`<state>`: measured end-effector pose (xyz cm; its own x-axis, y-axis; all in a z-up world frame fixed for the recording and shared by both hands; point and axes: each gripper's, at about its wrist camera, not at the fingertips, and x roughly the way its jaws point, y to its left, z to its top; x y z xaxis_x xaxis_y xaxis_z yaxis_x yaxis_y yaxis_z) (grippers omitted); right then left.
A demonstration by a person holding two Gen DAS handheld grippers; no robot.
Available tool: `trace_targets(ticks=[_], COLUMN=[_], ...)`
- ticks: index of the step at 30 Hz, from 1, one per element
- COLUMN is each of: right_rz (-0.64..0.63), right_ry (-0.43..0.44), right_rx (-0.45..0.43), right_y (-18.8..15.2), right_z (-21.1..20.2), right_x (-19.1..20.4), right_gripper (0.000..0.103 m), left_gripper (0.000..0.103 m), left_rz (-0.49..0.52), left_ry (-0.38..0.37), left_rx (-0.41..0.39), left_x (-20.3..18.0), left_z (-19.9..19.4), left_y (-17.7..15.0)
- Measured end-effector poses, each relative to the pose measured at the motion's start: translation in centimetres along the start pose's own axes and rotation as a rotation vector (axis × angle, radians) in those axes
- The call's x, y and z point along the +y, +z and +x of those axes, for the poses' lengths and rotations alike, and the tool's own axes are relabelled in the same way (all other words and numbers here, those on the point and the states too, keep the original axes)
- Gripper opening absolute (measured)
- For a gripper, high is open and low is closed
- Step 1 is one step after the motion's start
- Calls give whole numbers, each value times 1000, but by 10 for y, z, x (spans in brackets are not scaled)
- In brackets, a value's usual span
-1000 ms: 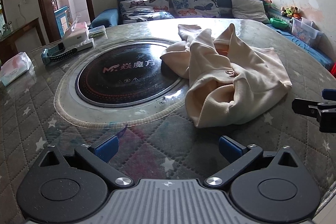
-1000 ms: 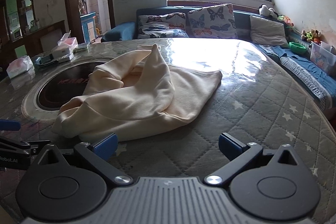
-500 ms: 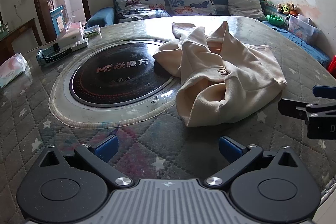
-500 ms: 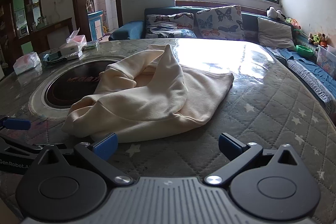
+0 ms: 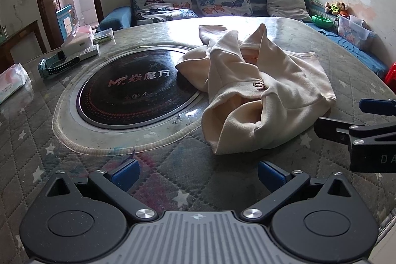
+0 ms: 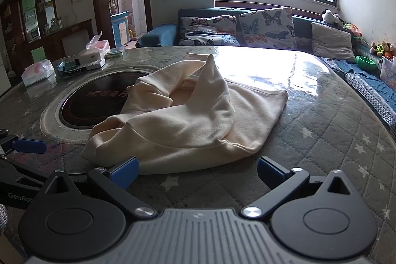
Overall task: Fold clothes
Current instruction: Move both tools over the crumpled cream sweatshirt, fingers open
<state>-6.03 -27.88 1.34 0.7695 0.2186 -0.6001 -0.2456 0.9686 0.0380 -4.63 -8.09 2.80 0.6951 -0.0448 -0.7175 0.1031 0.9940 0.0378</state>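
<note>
A cream garment (image 5: 259,95) lies crumpled on the worktop (image 5: 173,177), its left edge overlapping the round black hob (image 5: 133,90) set into the surface. The left tongs (image 5: 196,171) stand apart, empty, just short of the garment's near hem. The right tongs (image 6: 198,168) also stand apart and empty, their left pad (image 6: 125,171) just beside the hem; whether it touches cannot be told. A tissue pack (image 5: 12,83) lies left of the hob.
</note>
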Motion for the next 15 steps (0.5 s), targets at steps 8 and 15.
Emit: trace_targets(ticks=[8, 15], right_rz=[0, -2], right_ry=[12, 16], right_rx=[-1, -1], right_y=[4, 7], right_z=[3, 7], right_x=[1, 1], right_gripper=[102, 102], left_gripper=[103, 103], left_rz=[4, 11], left_ry=[-5, -8], left_rx=[7, 12], left_x=[-3, -6], left_z=[3, 7], left_y=[4, 9])
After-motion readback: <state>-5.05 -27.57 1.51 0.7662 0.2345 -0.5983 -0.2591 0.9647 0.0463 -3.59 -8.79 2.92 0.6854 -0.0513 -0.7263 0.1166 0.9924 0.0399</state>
